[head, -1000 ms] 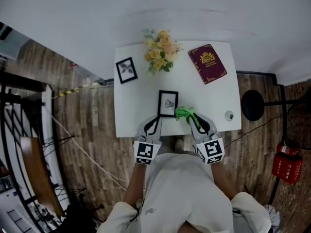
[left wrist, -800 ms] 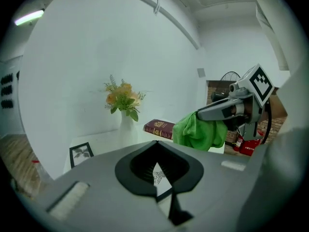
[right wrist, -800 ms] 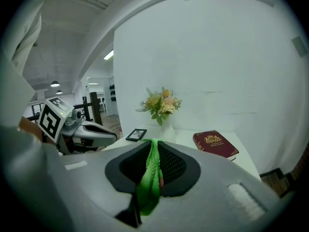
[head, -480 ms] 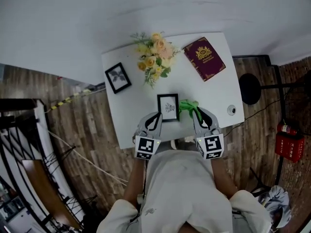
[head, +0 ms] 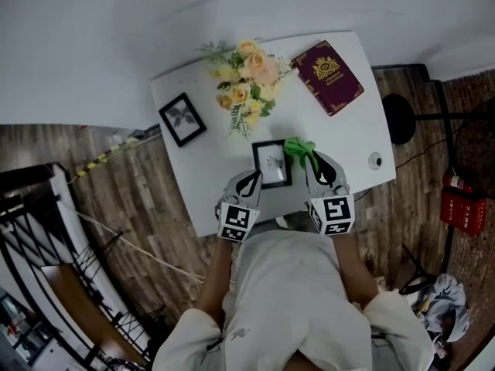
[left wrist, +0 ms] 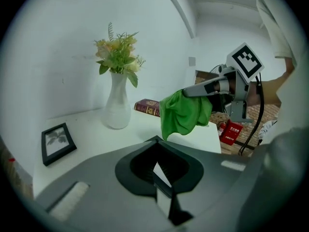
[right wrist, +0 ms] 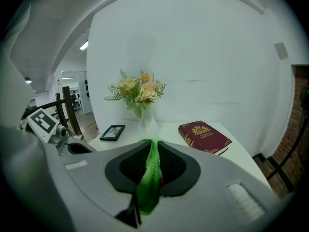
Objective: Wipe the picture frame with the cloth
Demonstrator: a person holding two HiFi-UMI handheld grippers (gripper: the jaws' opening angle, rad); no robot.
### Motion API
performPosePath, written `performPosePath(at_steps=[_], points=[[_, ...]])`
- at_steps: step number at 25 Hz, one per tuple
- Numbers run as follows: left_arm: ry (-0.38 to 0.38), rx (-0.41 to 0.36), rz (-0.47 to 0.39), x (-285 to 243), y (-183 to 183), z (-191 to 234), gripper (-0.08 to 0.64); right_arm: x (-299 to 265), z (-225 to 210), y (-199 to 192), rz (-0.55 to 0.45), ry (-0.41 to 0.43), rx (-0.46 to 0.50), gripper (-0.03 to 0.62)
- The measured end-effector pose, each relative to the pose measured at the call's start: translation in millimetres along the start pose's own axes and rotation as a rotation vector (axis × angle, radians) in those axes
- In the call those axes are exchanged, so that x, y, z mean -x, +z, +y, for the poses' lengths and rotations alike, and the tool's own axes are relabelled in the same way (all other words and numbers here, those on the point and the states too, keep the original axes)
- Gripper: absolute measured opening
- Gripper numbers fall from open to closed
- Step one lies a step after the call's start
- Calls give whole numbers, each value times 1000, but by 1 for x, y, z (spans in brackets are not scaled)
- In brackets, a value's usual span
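A small black picture frame with a plant print hangs above the white table, and my left gripper is shut on its lower left edge. In the left gripper view the frame shows edge-on between the jaws of that gripper. My right gripper is shut on a green cloth, which hangs at the frame's upper right corner. The cloth runs as a strip between the right gripper's jaws. From the left gripper view the cloth dangles from the right gripper.
On the table stand a white vase of flowers, a dark red book, a second black frame at the left edge and a small round object at the right. A black round base and red extinguishers sit on the wooden floor.
Both grippers have moved a little farther over the table, carrying the frame and the cloth. The cloth now hangs at the frame's upper right corner. The head view has shifted.
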State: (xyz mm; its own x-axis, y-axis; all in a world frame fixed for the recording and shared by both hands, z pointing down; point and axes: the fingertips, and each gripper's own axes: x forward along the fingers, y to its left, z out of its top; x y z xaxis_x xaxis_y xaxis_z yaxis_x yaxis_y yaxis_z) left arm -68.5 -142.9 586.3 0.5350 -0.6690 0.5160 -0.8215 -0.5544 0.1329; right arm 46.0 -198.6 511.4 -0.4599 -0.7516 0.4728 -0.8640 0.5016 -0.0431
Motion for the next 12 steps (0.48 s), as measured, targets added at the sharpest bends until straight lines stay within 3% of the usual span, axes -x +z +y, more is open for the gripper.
performPosePath(at_steps=[12], points=[[-79, 22, 97, -20, -46, 5, 20, -46, 55, -35, 79, 105, -3, 46]])
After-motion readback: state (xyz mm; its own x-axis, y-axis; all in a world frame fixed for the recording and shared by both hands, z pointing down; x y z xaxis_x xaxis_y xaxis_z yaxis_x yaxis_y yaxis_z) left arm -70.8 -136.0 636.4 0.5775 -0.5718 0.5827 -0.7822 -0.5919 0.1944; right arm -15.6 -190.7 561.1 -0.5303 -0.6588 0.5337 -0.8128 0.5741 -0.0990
